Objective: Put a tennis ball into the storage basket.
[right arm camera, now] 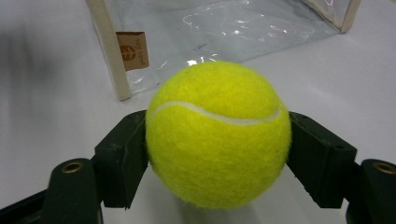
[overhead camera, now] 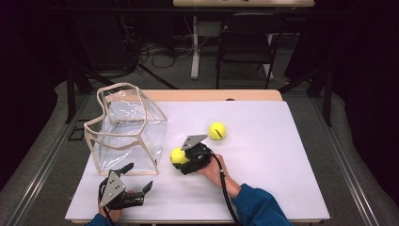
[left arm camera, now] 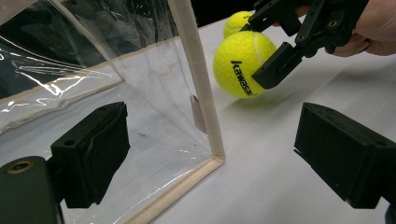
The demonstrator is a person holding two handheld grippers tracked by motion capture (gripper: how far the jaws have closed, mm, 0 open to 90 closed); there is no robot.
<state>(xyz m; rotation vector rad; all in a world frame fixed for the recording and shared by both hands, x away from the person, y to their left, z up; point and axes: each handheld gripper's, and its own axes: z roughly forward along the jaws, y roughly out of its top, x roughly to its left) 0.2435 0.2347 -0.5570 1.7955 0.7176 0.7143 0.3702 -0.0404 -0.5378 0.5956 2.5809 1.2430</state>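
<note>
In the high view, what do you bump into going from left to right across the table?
Left gripper → clear bag → held ball → right gripper → loose ball.

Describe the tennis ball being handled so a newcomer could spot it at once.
Start at the clear bag standing on the table's left half. Just right of its near corner sits a yellow tennis ball, clamped by the right gripper; the other ball lies free, farther back.

Black two-jaw grippers with brass-ringed screw holes, grey three-cornered plates, black cable (overhead camera: pixel 225 188); blue sleeve (overhead camera: pixel 260 207).
</note>
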